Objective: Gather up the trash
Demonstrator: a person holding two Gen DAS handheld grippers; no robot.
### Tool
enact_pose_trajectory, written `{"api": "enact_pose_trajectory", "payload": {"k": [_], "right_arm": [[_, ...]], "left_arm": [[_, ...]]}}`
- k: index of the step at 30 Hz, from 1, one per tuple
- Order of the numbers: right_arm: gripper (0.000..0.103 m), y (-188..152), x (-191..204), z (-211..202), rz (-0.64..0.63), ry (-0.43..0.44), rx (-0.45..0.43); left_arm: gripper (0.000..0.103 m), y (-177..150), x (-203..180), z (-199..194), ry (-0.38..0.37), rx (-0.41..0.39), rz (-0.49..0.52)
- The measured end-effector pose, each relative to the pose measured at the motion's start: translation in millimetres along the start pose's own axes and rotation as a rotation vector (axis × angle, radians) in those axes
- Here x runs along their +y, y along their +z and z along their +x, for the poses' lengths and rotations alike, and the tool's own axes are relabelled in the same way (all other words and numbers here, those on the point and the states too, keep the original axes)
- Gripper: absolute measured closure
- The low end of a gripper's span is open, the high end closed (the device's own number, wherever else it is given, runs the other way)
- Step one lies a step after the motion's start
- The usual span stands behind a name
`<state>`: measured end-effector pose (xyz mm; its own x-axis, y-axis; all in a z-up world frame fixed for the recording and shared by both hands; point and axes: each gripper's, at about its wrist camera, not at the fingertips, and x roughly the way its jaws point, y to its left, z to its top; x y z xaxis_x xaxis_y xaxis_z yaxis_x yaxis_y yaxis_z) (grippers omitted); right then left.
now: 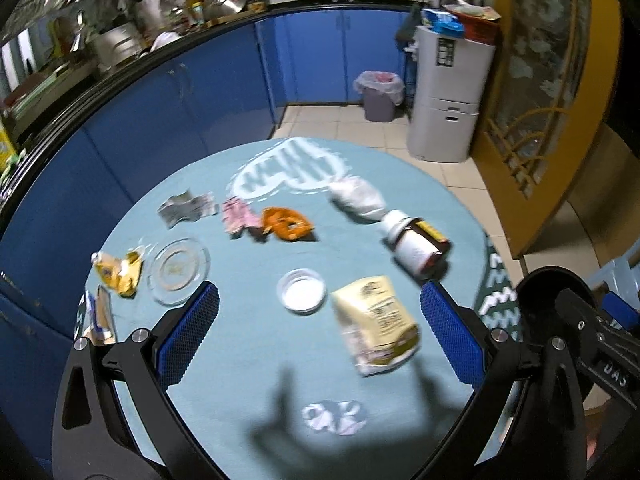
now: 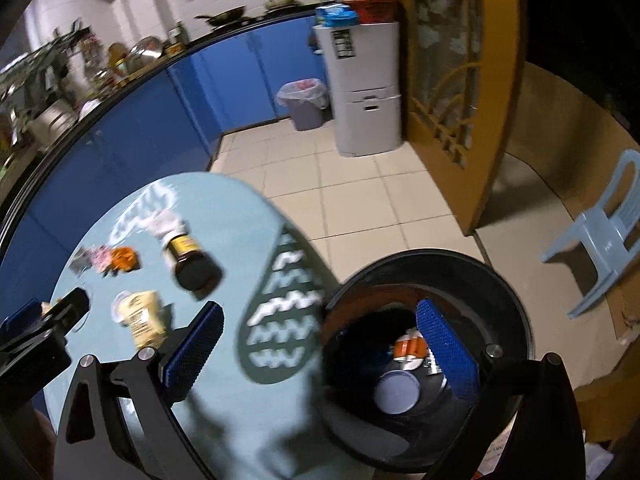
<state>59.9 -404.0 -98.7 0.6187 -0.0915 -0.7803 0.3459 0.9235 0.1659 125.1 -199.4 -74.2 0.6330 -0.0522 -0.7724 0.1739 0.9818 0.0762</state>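
While both claws gape empty, the left claw hovers above the littered tabletop. The right claw hangs over a black bin holding what looks like wrappers.

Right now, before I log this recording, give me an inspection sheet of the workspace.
Surface: round table under a light blue cloth.
Job's things: cream pouch, dark bottle lying on its side, orange wrapper, yellow wrapper, pink wrapper, white lid; black bin beside the table already holds scraps.
Clutter: glass dish, crumpled white bag.
Grippers: left tool open and empty above the table; right tool open over the bin's edge.
Cables: nothing seen.
Surroundings: blue cabinets, lined waste bin, plastic chair.
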Motion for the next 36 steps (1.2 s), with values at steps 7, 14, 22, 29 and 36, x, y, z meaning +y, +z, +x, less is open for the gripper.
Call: {"api": "enact_pose_trajectory", "payload": {"k": [7,14,22,29,36], "right_arm": [[0.008,-6,50,8,-0.086,0.051,0.032],[0.008,-15,99,20,-0.169,0.09,0.075],[0.008,-28,144,43,-0.235,0.122,0.15],[0.008,-32,162,59,-0.256,0.081,0.183],[0.008,-30,164,77,-0.24,0.041,0.221]], "left_arm": [[0.004,-5,41,5,0.03,0.019,-0.048],[0.004,-12,82,13,0.057,0.033,-0.101],[0.004,-25,140,29,0.081,0.069,-0.193],[0.004,-16,161,62,0.034,0.113,-0.216],[0.004,-2,162,98,0.022,0.167,-0.201]]}}
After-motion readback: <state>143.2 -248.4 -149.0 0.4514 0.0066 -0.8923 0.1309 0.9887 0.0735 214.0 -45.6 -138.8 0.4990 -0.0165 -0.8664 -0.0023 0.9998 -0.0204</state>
